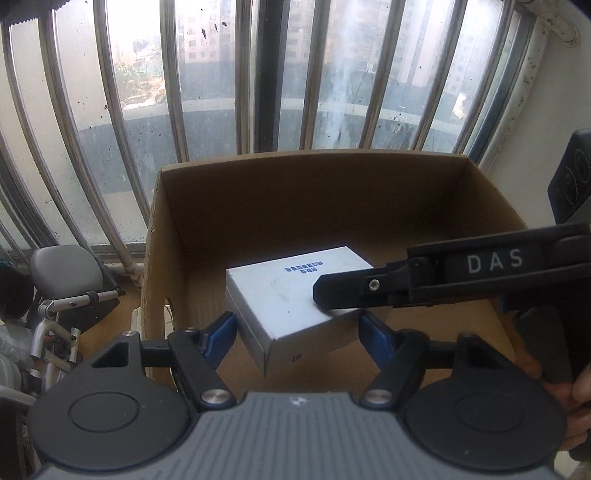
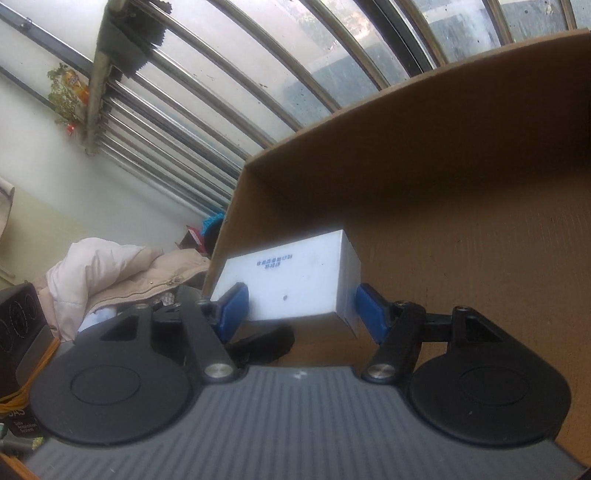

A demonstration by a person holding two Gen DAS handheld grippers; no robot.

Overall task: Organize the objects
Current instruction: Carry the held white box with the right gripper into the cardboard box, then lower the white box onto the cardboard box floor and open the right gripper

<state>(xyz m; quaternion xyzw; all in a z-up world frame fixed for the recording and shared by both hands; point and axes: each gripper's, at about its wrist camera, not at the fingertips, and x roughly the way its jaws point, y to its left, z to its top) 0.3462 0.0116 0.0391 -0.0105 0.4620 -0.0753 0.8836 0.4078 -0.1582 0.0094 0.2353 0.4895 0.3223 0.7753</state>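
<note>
A white carton point(image 1: 291, 291) with blue print on its top sits inside an open brown cardboard box point(image 1: 258, 192). My right gripper point(image 2: 301, 310) has its blue pads against the two sides of the white carton point(image 2: 295, 280), shut on it, inside the cardboard box point(image 2: 461, 184). The right gripper also shows in the left wrist view point(image 1: 332, 293), reaching in from the right over the carton's top. My left gripper point(image 1: 297, 330) is open and empty, its blue pads either side of the carton's near corner, apart from it.
A barred window point(image 1: 258, 74) stands right behind the box. A folded wheelchair point(image 1: 62, 295) is at the left. A beige jacket point(image 2: 110, 273) lies on a heap left of the box. A white pipe point(image 1: 554, 22) runs down the right wall.
</note>
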